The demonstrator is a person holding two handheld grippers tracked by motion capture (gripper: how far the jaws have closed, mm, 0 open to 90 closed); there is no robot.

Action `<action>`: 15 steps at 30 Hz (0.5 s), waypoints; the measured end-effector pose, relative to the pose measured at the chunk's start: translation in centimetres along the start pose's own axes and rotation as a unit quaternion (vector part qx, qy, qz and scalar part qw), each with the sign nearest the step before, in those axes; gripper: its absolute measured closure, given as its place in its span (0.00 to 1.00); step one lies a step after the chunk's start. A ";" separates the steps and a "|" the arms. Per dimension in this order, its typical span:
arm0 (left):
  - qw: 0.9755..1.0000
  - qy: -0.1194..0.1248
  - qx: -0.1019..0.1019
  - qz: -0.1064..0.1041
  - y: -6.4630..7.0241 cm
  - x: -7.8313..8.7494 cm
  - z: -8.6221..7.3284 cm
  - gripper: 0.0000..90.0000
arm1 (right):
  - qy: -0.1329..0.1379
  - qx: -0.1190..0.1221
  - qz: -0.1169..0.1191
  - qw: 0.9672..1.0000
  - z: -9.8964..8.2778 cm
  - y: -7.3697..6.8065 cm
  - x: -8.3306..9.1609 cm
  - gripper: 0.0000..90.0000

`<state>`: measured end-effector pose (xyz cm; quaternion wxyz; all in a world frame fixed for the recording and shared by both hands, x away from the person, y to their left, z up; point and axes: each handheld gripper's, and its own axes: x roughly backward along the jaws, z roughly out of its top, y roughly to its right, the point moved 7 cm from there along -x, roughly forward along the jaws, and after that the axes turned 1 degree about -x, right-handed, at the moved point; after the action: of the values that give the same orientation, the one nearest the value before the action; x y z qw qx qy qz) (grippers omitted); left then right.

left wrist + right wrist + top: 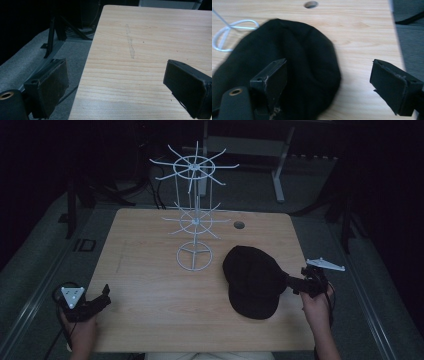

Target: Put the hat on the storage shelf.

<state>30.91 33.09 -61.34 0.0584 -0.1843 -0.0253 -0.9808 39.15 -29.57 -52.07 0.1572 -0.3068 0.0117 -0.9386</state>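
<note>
1. The left gripper (102,296) is held low at the near left corner of the pale wooden table (150,295); in the left gripper view its jaws are seen spread wide over bare wood at the table's left edge, with nothing between them.
2. The white wire display stand with two tiers of radiating hooks and a ring base (195,220) is set upright near the middle of the table, toward the far side, and nothing is hung on it.
3. The black fabric cap (255,280) is laid flat on the table right of centre, just beside the stand's ring base.
4. The right gripper (295,285) is placed at the cap's right edge; in the right gripper view its jaws are seen spread, one over the cloth (294,65) and the other over bare wood, so nothing is pinched.
5. The step in hand is judged to be the approach for a grasp of the cap; hanging it on a hook is taken as the likely aim.
6. For the next move, the edge of the cloth would need to be gathered between the jaws, closed on and lifted.
7. The room beyond the table is lost in darkness, the cap's brim and seams are hard to make out, and contact between jaw and cloth cannot be told.
</note>
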 end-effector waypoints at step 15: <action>1.000 -0.007 -0.009 0.001 0.2 -0.1 0.0 0.07 | -0.029 0.014 0.041 0.999 3.1 -5.9 -5.8 0.16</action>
<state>31.04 32.93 -61.42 0.0571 -0.1920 -0.0167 -0.9796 43.68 -22.02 -52.21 0.2005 -0.3305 0.0064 -0.9222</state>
